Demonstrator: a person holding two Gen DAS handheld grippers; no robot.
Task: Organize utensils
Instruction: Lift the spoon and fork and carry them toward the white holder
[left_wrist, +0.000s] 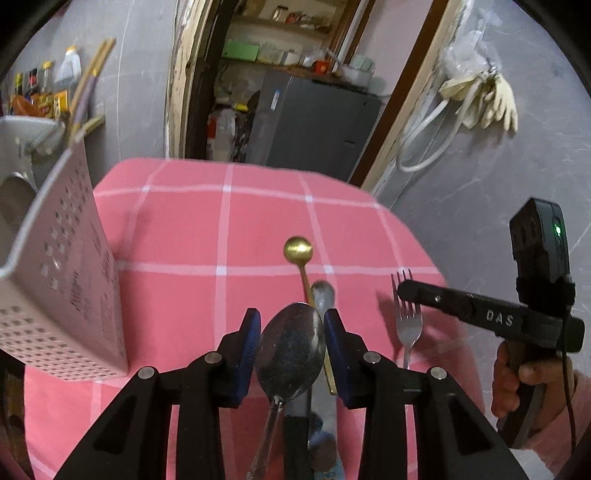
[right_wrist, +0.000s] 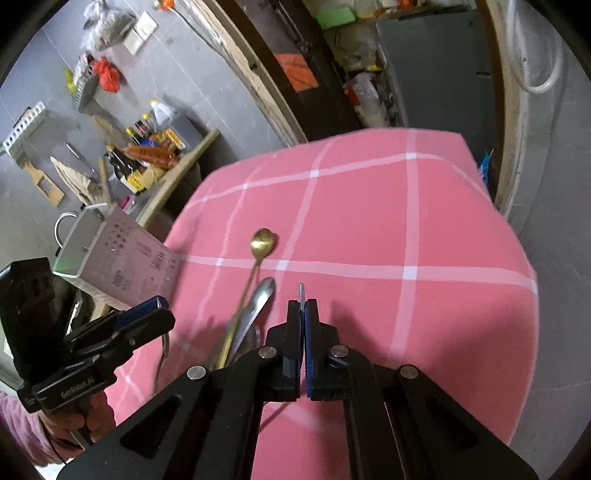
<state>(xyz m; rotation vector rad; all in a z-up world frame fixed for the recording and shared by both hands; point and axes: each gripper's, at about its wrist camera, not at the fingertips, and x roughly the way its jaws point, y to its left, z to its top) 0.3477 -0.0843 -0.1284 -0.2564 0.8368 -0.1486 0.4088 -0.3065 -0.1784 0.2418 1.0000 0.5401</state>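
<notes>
My left gripper (left_wrist: 291, 316) is shut on the bowl of a large silver spoon (left_wrist: 290, 354), its blue pads pressing on the bowl's two edges and the handle hanging down toward the camera. My right gripper (right_wrist: 303, 306) is shut on a silver fork (left_wrist: 407, 325); only a thin metal edge (right_wrist: 301, 290) of the fork pokes out past its pads. A gold spoon (left_wrist: 298, 249) and a silver utensil with a rounded tip (left_wrist: 323, 293) lie side by side on the pink checked cloth (left_wrist: 184, 229). A white perforated utensil holder (left_wrist: 62, 295) stands at the table's left edge.
In the right wrist view the left gripper (right_wrist: 157, 308) hangs at the left, beside the holder (right_wrist: 122, 266). A counter with bottles (right_wrist: 147, 147) lies beyond the table's left side. Behind the table are a doorway and a grey cabinet (left_wrist: 317, 122). Grey floor surrounds the table.
</notes>
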